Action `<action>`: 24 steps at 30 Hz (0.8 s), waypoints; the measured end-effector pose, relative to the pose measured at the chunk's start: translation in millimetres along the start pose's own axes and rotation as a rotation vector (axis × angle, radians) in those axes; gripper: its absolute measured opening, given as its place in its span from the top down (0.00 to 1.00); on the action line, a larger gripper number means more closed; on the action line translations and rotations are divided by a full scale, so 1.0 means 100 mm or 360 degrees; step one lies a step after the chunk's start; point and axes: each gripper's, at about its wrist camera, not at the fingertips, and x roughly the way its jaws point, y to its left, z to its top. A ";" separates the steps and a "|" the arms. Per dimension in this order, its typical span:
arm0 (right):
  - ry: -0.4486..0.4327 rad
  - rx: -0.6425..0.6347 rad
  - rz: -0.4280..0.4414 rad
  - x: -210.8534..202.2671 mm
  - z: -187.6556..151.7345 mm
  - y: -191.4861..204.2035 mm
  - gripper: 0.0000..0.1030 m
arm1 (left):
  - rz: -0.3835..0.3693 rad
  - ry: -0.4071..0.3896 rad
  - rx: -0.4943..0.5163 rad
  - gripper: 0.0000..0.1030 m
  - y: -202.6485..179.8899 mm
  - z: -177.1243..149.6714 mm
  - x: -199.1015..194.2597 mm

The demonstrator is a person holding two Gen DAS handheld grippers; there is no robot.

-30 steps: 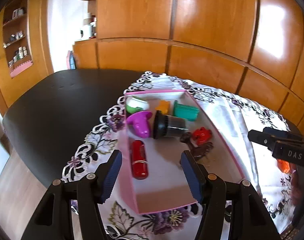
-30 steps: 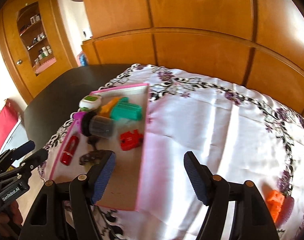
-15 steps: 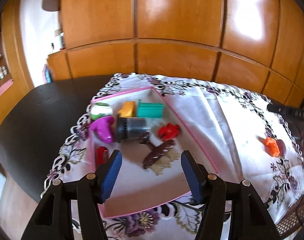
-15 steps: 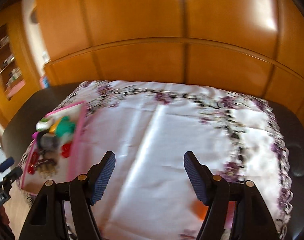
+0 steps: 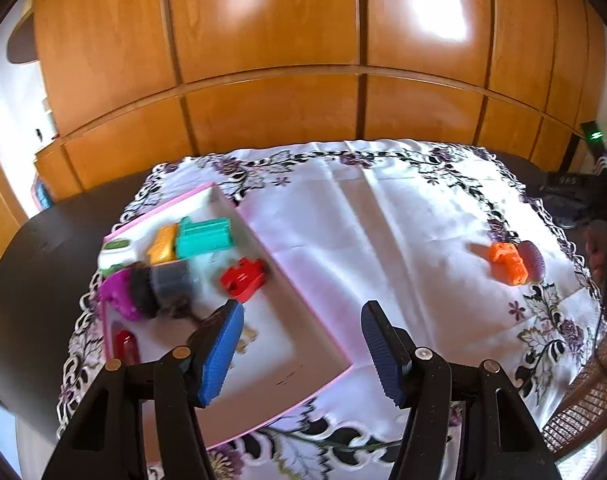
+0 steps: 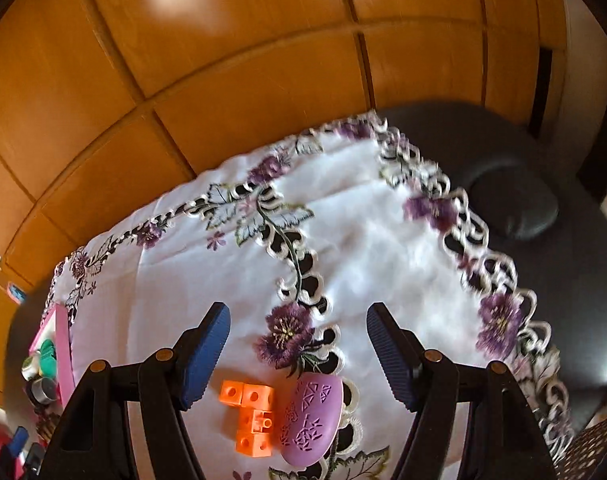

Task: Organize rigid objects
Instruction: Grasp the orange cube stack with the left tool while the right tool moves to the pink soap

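Both tongs hang apart and empty over the cloth-covered desk, one above the pink tray, the other above two loose pieces.

Left wrist view: the left tongs (image 5: 301, 330) stand partly open with nothing between the pads, over the near right wall of the pink tray (image 5: 303, 308), which lies on the white embroidered cloth (image 5: 383, 232). In the tray lie a teal block (image 5: 204, 237), a yellow piece (image 5: 162, 245), a red toy (image 5: 243, 278) and a dark cylinder (image 5: 165, 286); well to the right on the cloth sits the orange block piece (image 5: 506, 263), touching the purple oval case (image 5: 532, 260). Right wrist view: the right tongs (image 6: 297, 340) gape about half wide, gripping nothing, above the orange block piece (image 6: 249, 414) and the purple oval case (image 6: 310, 418), which lie side by side at the cloth's (image 6: 183, 280) near edge; the tray (image 6: 61, 344) shows at far left.
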 end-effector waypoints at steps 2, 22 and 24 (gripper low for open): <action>0.0083 0.0010 0.0027 0.08 -0.02 -0.01 0.30 | -0.0026 0.0011 0.0021 0.40 -0.07 0.03 0.04; 0.0063 0.0089 -0.0025 0.08 -0.02 -0.11 0.30 | -0.0664 0.0302 0.0312 0.43 -1.51 0.31 0.68; 0.0055 0.0101 -0.0027 0.07 -0.01 -0.13 0.30 | -0.0703 0.0331 0.0317 0.43 -1.63 0.38 0.78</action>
